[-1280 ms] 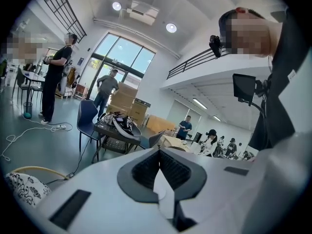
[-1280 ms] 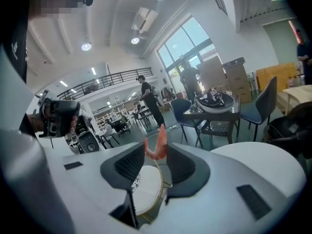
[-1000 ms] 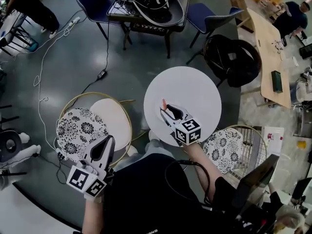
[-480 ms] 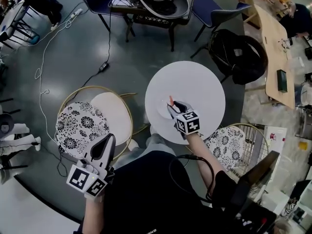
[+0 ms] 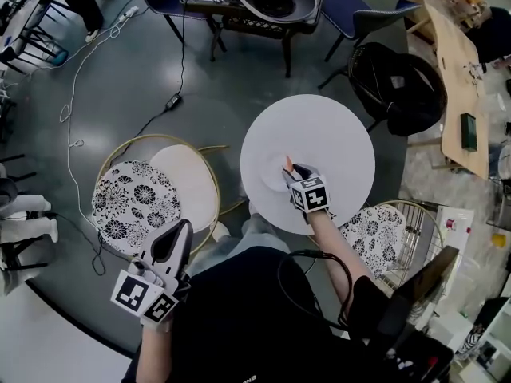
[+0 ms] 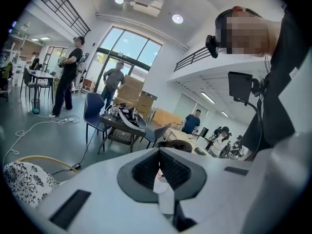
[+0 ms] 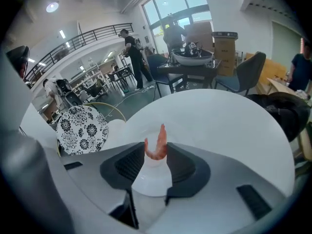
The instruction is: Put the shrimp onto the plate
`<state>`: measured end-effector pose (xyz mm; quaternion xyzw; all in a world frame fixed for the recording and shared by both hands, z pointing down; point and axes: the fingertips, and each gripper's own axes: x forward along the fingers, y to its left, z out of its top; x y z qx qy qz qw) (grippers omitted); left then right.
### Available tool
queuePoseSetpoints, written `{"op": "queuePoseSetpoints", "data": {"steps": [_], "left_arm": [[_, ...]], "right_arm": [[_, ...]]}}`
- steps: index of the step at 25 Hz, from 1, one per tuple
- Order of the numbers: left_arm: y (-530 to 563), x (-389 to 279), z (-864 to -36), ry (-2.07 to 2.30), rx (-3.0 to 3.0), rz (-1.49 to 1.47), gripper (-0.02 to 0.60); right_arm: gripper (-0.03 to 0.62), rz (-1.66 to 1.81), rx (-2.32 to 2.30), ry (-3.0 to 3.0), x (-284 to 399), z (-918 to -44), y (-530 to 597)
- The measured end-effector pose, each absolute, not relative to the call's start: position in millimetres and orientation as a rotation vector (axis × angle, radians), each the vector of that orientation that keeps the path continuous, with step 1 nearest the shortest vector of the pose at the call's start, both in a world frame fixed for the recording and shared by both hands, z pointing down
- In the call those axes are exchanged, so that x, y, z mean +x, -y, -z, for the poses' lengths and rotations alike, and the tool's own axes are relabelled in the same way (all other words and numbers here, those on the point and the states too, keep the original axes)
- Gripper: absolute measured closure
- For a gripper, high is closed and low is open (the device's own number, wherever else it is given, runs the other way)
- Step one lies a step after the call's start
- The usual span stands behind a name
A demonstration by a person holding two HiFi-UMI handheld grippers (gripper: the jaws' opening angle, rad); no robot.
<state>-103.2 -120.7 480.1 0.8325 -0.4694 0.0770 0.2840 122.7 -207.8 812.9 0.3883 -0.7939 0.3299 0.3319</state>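
Hanging between the jaws of the right gripper (image 7: pixel 155 155), the shrimp (image 7: pixel 157 145) points tail-up, pinched at its curled body by both pads. In the head view the shrimp (image 5: pixel 288 164) sits above the near-centre edge of the plate (image 5: pixel 270 175); whether it touches the plate cannot be told. The right gripper (image 5: pixel 292 170) reaches forward over the table (image 5: pixel 335 126), with the bare forearm (image 5: pixel 327 238) stretched from the torso and the marker cube (image 5: pixel 311 195) facing up. The plate (image 7: pixel 151 177) shows white between the jaws in the right gripper view.

The left gripper (image 5: pixel 180 228) is held low at the person's left side, off the table and near a stool, jaws pointing forward. In the left gripper view its pads meet at the tips with nothing between them (image 6: pixel 158 157).

The table is round, white and bare apart from the plate. It stands on a grey floor (image 5: pixel 120 78) crossed by a white cable (image 5: pixel 68 110). Beyond the table are dark blue chairs (image 5: pixel 351 18) and a black bag (image 5: pixel 399 90).

Count: one shrimp, one plate, one round table, two grippers, two floral cushions (image 5: pixel 132 206) (image 5: pixel 367 238) and one plain white seat (image 5: pixel 190 190).
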Motion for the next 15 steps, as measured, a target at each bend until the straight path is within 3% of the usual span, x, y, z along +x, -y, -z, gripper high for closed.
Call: {"op": "queuePoseSetpoints", "data": {"steps": [15], "left_arm": [[119, -97, -489, 1.262, 2.202, -0.217, 0.577]], "right_arm": [[0.444, -0.855, 0.962, 1.954, 136, -845, 206]]}}
